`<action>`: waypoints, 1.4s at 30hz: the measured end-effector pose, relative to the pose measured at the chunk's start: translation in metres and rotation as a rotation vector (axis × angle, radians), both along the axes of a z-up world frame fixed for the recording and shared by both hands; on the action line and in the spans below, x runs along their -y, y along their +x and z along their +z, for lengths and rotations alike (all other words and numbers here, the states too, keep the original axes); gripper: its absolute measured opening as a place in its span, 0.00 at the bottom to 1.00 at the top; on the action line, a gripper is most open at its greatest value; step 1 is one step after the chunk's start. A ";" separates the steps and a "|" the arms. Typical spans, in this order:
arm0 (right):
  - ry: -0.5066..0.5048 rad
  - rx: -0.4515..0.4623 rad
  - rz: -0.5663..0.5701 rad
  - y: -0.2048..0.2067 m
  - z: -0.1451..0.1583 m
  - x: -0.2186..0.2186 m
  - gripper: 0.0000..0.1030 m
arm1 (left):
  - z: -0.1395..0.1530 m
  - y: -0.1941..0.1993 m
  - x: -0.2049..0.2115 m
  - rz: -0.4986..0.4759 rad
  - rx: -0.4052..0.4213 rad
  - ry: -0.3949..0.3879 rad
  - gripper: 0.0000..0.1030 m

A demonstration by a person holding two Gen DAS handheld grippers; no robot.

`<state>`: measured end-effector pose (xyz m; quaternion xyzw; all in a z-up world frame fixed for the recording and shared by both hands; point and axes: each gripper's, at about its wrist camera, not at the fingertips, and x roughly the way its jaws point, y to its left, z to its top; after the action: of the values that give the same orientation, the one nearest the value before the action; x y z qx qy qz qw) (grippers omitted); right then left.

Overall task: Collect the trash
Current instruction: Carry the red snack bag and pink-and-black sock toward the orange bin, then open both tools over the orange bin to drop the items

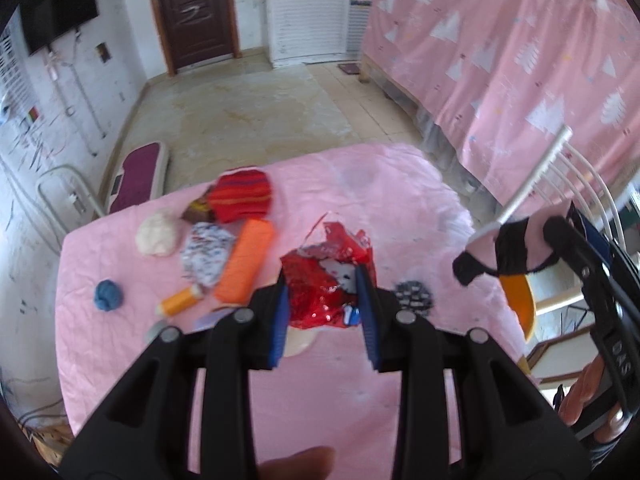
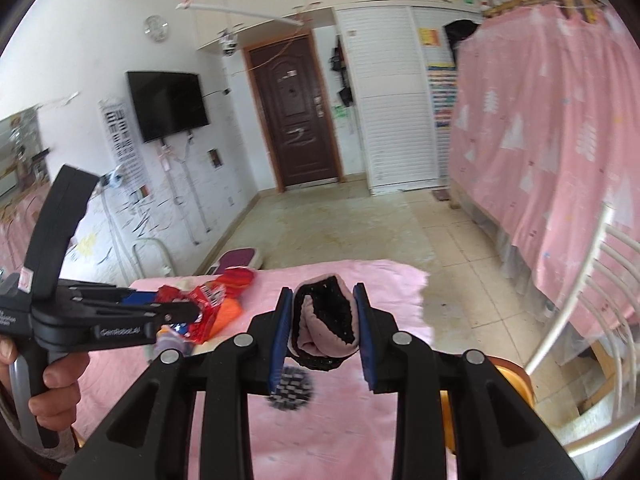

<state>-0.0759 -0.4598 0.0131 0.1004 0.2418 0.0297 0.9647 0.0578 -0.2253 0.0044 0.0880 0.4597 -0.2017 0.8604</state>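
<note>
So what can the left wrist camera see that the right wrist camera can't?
Only the left wrist view shows the small blue yarn ball, the cream round lump and the orange thread spool. Only the right wrist view shows the black wall television whole and the round wall clock. Both show the crinkly red foil wrapper, the pink-and-black knitted piece and the brown door.

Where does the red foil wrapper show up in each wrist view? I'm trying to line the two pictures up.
Left wrist view: the red foil wrapper sits low in the centre, clamped between the left gripper's blue pads, above the pink tablecloth.
Right wrist view: the wrapper is at centre-left, at the tip of the left gripper, seen side-on.
Shared landmark: the dark brown door on the far wall.
</note>
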 end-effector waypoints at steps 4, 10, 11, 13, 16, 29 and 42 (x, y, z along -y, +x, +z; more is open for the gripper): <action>-0.012 -0.004 -0.076 -0.014 -0.008 0.032 0.19 | -0.002 -0.010 0.025 -0.064 0.000 0.001 0.28; -0.020 -0.028 -0.158 -0.026 -0.026 0.070 0.19 | -0.005 -0.025 0.063 -0.161 0.002 0.005 0.28; -0.017 -0.035 -0.170 -0.029 -0.030 0.078 0.19 | -0.005 -0.027 0.070 -0.178 -0.001 0.002 0.28; -0.024 -0.054 -0.203 -0.033 -0.039 0.092 0.19 | -0.006 -0.031 0.082 -0.202 0.000 0.008 0.28; -0.039 -0.071 -0.230 -0.038 -0.051 0.103 0.19 | -0.009 -0.038 0.103 -0.243 0.003 0.022 0.28; -0.006 -0.162 -0.245 -0.044 -0.089 0.131 0.25 | -0.023 -0.055 0.174 -0.349 -0.038 0.062 0.28; 0.050 -0.120 -0.313 -0.055 -0.080 0.151 0.59 | -0.021 -0.069 0.196 -0.404 -0.066 0.047 0.39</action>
<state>-0.1305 -0.6113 -0.0667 0.1624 0.2796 -0.1212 0.9385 -0.0108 -0.4214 -0.0170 0.1917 0.4654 -0.3621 0.7846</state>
